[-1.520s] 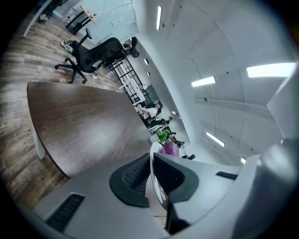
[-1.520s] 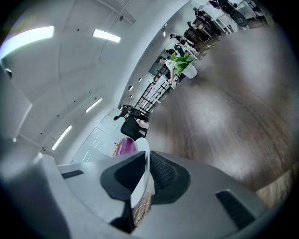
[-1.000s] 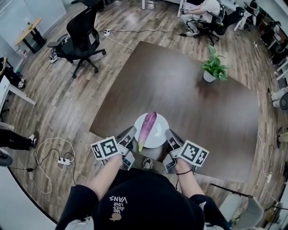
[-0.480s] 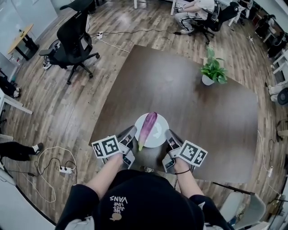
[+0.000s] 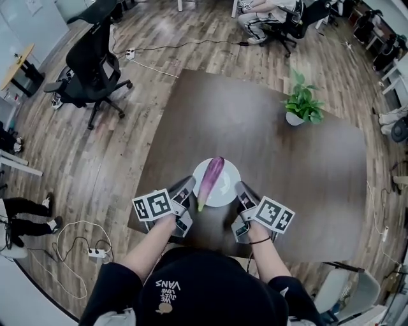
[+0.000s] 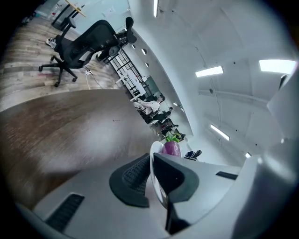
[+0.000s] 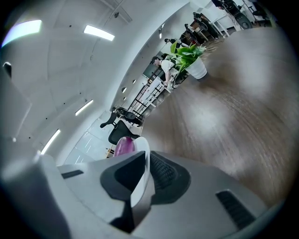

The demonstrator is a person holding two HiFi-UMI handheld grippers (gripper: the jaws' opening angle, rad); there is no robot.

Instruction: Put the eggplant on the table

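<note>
A long purple eggplant (image 5: 210, 178) with a green stem end lies on a white plate (image 5: 227, 190), held over the near edge of a dark brown table (image 5: 268, 140). My left gripper (image 5: 189, 191) is shut on the plate's left rim (image 6: 154, 172), and the eggplant's tip (image 6: 171, 148) shows past the jaws. My right gripper (image 5: 240, 193) is shut on the plate's right rim (image 7: 142, 179), and the eggplant's end (image 7: 124, 145) peeks above it.
A potted green plant (image 5: 302, 102) in a white pot stands at the table's far right. A black office chair (image 5: 95, 54) is on the wooden floor to the far left. A person sits on a chair (image 5: 268, 16) beyond the table. Cables and a power strip (image 5: 97, 253) lie on the floor at left.
The plate with the eggplant stays held by both grippers. The head view has shifted slightly, so the table and the chair sit a little differently in the frame.
</note>
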